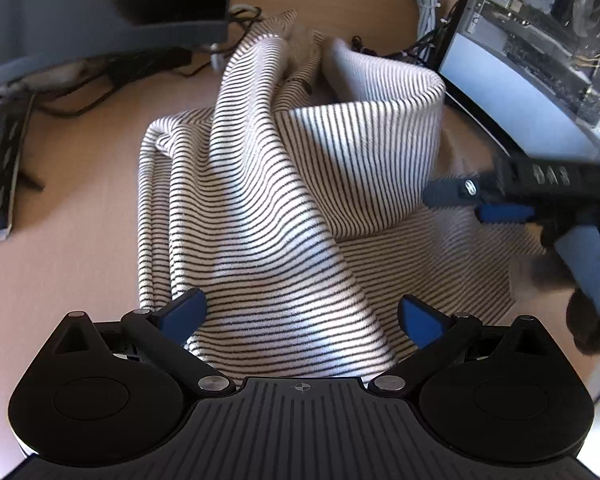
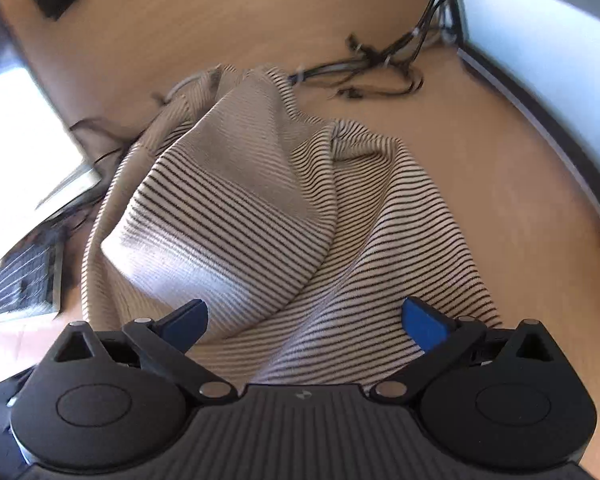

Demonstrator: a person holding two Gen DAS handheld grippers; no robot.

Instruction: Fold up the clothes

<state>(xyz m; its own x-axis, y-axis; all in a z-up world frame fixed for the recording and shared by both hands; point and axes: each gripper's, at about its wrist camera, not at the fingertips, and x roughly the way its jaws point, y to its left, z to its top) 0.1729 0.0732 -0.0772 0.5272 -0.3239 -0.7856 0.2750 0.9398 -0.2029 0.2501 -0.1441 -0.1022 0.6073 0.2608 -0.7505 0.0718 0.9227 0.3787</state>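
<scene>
A white garment with thin black stripes (image 1: pixel 268 208) lies rumpled on the wooden table (image 1: pixel 80 280), one part folded over itself into a rounded hump. My left gripper (image 1: pixel 304 316) is open just above its near edge, and the cloth runs under the gap between the blue pads (image 1: pixel 188 312). In the left wrist view my right gripper (image 1: pixel 472 204) reaches in from the right, level with the hump. In its own view the right gripper (image 2: pixel 306 320) is open over the garment (image 2: pixel 260 200), with fabric spread below and between its fingers.
An open computer case (image 1: pixel 540 48) stands along the right side, with cables (image 2: pixel 380 64) trailing behind the garment. A keyboard (image 2: pixel 24 276) lies at the left. A dark monitor base (image 1: pixel 100 12) sits at the back left. Bare table (image 2: pixel 500 180) shows right of the cloth.
</scene>
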